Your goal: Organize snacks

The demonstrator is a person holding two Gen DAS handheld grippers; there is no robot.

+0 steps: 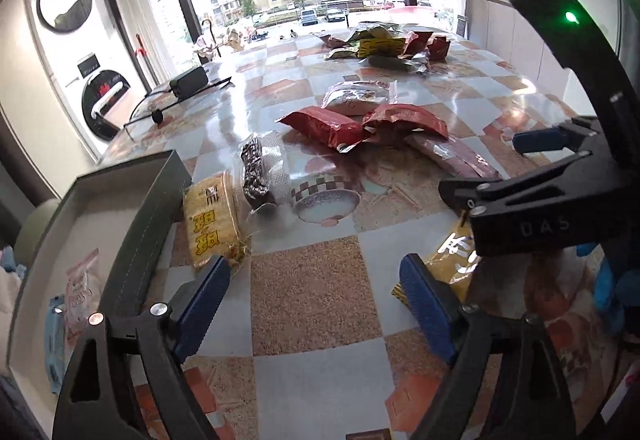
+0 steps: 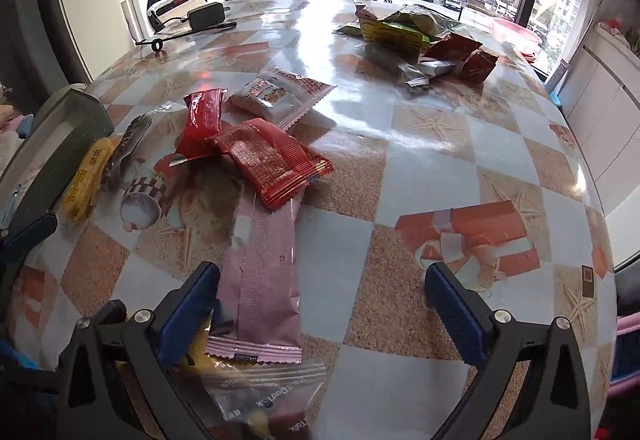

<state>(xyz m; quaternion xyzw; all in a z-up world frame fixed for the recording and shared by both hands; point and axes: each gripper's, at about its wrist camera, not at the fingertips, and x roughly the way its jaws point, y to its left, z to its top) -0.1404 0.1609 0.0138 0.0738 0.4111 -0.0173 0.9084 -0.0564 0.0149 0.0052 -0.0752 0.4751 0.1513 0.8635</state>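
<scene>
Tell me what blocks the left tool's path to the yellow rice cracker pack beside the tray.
Nothing visible. The open left tool has only bare checked tablecloth between it and the yellow rice cracker pack, which lies against the dark grey tray wall.

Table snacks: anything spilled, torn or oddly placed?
No spill or tear shows. The snacks are loose and overlapping: a red wrapper lies across the pink packet and a second red packet. The yellow cracker pack sits outside the grey box, against its wall. Another heap lies at the far edge.
</scene>
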